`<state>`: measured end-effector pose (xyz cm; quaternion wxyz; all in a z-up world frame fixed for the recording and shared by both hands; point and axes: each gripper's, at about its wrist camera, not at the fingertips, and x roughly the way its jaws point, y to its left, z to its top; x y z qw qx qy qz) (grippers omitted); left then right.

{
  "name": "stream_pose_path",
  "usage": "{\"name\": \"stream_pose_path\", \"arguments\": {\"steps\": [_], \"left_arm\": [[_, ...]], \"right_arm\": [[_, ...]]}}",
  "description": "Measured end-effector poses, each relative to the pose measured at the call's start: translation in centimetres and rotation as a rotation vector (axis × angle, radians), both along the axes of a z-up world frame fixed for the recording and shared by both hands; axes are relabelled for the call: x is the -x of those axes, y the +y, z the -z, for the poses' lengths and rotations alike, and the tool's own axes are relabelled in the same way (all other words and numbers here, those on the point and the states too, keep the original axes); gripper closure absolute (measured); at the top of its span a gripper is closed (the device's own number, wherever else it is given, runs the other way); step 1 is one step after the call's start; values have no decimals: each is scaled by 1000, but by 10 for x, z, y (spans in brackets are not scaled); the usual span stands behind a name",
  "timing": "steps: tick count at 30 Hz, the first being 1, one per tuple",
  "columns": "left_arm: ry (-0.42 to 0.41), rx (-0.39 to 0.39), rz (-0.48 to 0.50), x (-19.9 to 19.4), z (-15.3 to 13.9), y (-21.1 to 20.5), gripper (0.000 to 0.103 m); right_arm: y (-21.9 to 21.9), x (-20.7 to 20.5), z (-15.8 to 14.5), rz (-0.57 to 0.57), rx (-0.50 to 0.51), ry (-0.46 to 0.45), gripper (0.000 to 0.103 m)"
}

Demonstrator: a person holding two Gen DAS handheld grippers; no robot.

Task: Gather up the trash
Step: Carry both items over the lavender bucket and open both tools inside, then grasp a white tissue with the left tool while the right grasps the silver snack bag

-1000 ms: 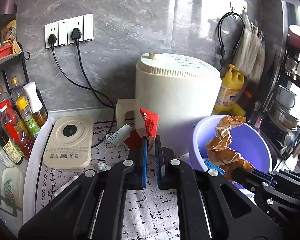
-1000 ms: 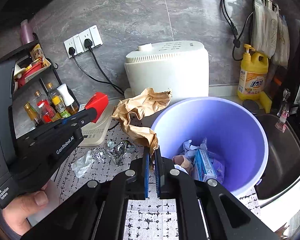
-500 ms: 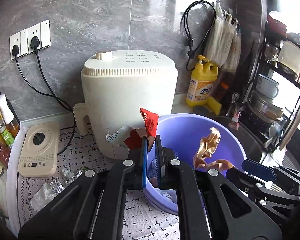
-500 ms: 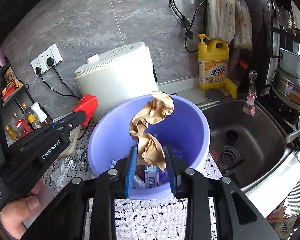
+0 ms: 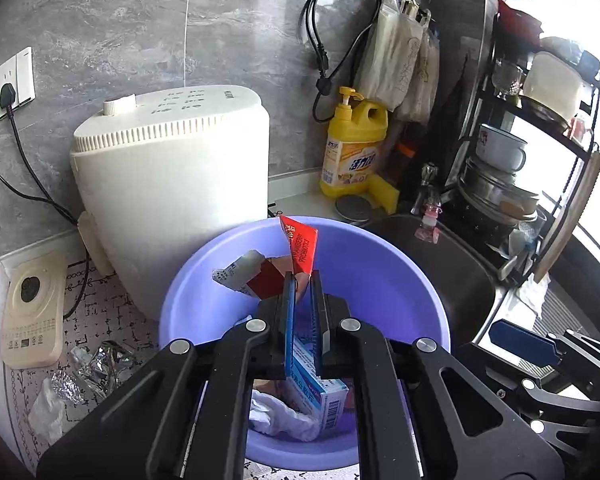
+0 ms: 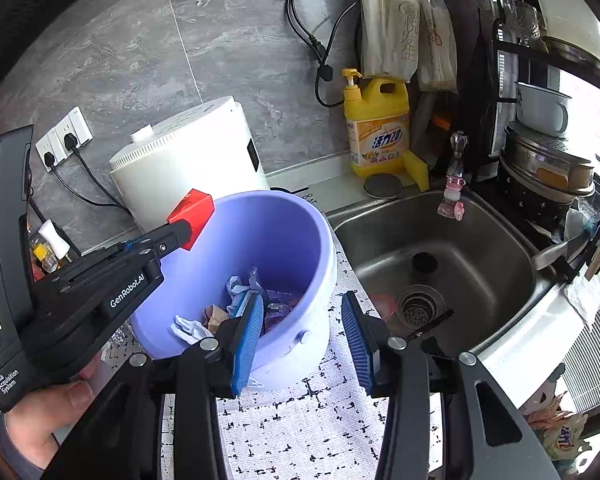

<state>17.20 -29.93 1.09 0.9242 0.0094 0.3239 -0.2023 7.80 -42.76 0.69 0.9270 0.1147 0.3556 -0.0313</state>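
A purple plastic bin [image 5: 400,280] [image 6: 300,232] stands on the patterned mat and holds a blue-and-white box [image 5: 320,392], white tissue [image 6: 188,328] and brown paper [image 6: 216,314]. My left gripper [image 5: 302,280] is shut on a red torn wrapper [image 5: 302,244] and holds it over the bin's opening; the gripper [image 6: 188,220] and the red wrapper [image 6: 192,210] also show in the right wrist view. My right gripper [image 6: 304,332] is open and empty, straddling the bin's right wall. Foil scraps [image 5: 100,364] and clear plastic [image 5: 46,408] lie on the mat at left.
A white appliance [image 5: 172,184] stands behind the bin. A yellow detergent bottle [image 6: 378,128] stands by the steel sink [image 6: 440,264] at right. A dish rack [image 6: 548,152] is far right. A small cream device [image 5: 32,312] sits at left.
The right gripper opened and the brown paper dropped into the bin. The left gripper moved right with the red wrapper, now over the bin.
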Motion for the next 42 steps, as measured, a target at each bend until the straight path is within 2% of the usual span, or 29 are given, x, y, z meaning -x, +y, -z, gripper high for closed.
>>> {"name": "stream_pose_path", "arguments": {"steps": [3, 5, 7, 8, 11, 19, 25, 34, 42], "left_arm": [[25, 29, 50, -3, 3, -8, 95], [31, 46, 49, -3, 4, -9, 88], [41, 70, 43, -5, 5, -6, 45], [35, 87, 34, -4, 4, -2, 41], [31, 68, 8, -5, 3, 5, 38], [14, 50, -98, 1, -2, 45, 18], [3, 32, -183, 12, -5, 78, 11], [3, 15, -324, 24, -3, 138, 10], [12, -7, -469, 44, 4, 201, 10]], "right_arm": [[-6, 4, 1, 20, 3, 5, 61], [-9, 7, 2, 34, 2, 9, 61], [-11, 9, 2, 46, 5, 12, 61], [-12, 10, 2, 48, 5, 13, 61], [-10, 11, 2, 46, 0, 13, 61], [15, 3, 1, -27, -16, 5, 58], [41, -4, 1, -100, -24, -2, 48], [84, -15, 2, -192, -29, -2, 30], [132, -25, 6, -302, -34, 3, 23]]}}
